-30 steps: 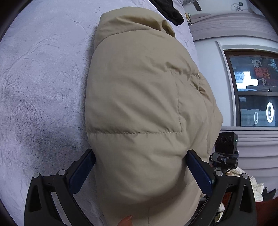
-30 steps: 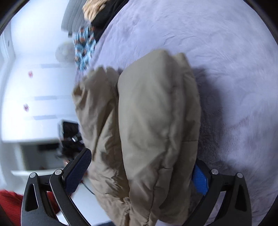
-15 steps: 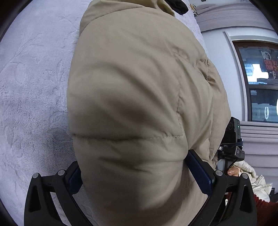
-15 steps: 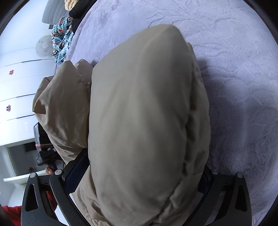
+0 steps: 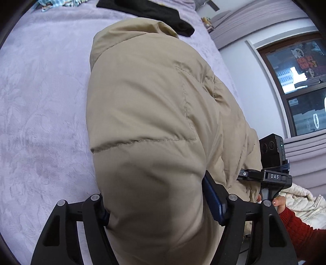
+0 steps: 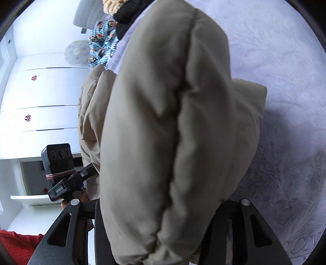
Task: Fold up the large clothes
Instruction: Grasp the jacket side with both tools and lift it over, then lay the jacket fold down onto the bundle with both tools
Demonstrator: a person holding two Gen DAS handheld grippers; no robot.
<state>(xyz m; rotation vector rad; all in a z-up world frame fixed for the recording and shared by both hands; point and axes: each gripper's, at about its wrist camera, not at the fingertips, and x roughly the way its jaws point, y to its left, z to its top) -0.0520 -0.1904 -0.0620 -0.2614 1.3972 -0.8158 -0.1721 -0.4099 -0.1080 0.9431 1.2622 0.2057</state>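
both tools, left [image 5: 158, 210] and right [image 6: 161, 216], each tight on puffy tan jacket [image 5: 146, 114] over lilac blanket [image 5: 40, 102], black garment [image 5: 154, 12] beyond

Concealed and cropped items

Beige jacket [image 5: 146, 130] covers the left gripper [image 5: 161, 205] fingertips and the right gripper [image 6: 163, 212] fingertips; its hem runs off both bottom edges. Grip contact unverifiable.

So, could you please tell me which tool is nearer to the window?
Right. The right tool, clamped on the jacket, sits between the left tool and the window in the left wrist view; the left tool grips the jacket farther over the bed.
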